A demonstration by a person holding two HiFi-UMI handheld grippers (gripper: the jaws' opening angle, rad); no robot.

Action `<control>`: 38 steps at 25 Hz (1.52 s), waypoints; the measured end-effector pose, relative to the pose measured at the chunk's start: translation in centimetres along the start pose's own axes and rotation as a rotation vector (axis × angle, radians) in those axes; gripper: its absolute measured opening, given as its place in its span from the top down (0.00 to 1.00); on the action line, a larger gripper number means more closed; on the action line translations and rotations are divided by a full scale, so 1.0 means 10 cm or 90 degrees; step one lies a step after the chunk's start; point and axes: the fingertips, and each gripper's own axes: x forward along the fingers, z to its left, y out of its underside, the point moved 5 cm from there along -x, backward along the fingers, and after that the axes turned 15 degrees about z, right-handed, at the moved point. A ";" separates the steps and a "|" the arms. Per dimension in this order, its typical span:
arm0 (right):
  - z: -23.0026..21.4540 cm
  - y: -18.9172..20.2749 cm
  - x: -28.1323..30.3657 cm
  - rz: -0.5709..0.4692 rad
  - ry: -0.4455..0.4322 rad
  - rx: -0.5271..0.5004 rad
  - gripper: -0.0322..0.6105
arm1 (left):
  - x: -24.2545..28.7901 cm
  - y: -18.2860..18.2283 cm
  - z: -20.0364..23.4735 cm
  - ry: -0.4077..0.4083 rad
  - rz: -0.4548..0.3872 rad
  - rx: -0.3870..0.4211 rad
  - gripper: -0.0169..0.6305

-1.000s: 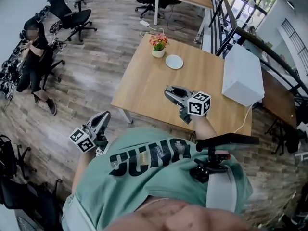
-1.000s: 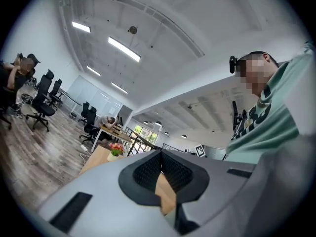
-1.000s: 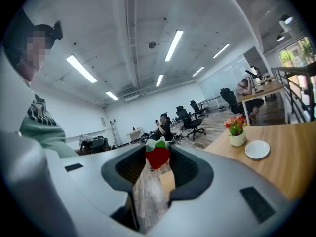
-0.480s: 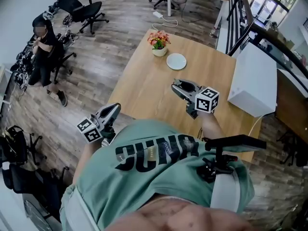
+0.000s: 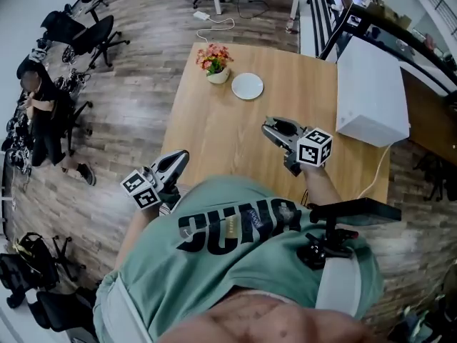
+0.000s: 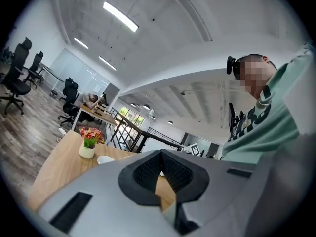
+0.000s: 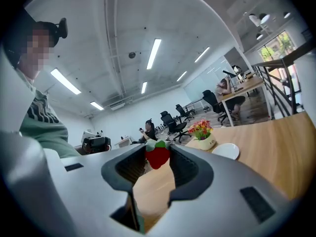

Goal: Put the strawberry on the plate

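An open office with a wood-plank floor [image 5: 128,98] is shown, and a light wooden tabletop [image 5: 214,134] stands in the middle of it. The strawberry [image 7: 157,156], red with a green leafy cap, is held off the tabletop. It is pinched between the ribbed dark pads of the right tongs [image 5: 275,128], which are clenched on it at their tips. These tongs are carried above the near part of the tabletop, with their marker cube [image 5: 314,147] behind them toward the person.

The white plate [image 5: 247,86] lies on the far part of the tabletop, well apart from the strawberry, and nothing is seen on it. Just beside the plate, toward the far-left corner, a small white pot of red and yellow flowers [image 5: 216,61] is set upright. A large white box [image 5: 371,91] is placed along the tabletop's right edge.

The left tongs [image 5: 178,159] are held near the tabletop's near-left corner. In the left gripper view their pads are seen pressed together at the tips, with nothing caught between them.

A green printed shirt [image 5: 235,263] is worn by the person holding both tools. Farther off at the left, another person [image 5: 39,113] is seated, with black office chairs [image 5: 82,34] nearby.
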 end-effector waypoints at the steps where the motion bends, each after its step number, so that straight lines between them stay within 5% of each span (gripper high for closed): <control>1: 0.02 -0.04 0.09 0.001 0.012 -0.001 0.71 | -0.04 -0.02 0.14 0.015 -0.002 -0.002 0.97; 7: 0.30 -0.37 0.49 0.002 0.113 0.007 0.71 | -0.36 -0.27 0.98 0.110 -0.015 0.001 0.97; 13: 0.56 -0.65 0.88 0.020 0.154 -0.003 0.71 | -0.61 -0.42 1.62 0.138 0.001 0.002 0.97; 26: -0.19 -0.58 0.53 0.057 0.129 -0.040 0.71 | 0.41 -0.35 1.27 0.121 0.006 -0.017 0.97; 38: -0.61 -0.51 0.77 0.083 0.133 -0.046 0.71 | 1.07 -0.53 1.72 0.094 0.094 -0.002 0.97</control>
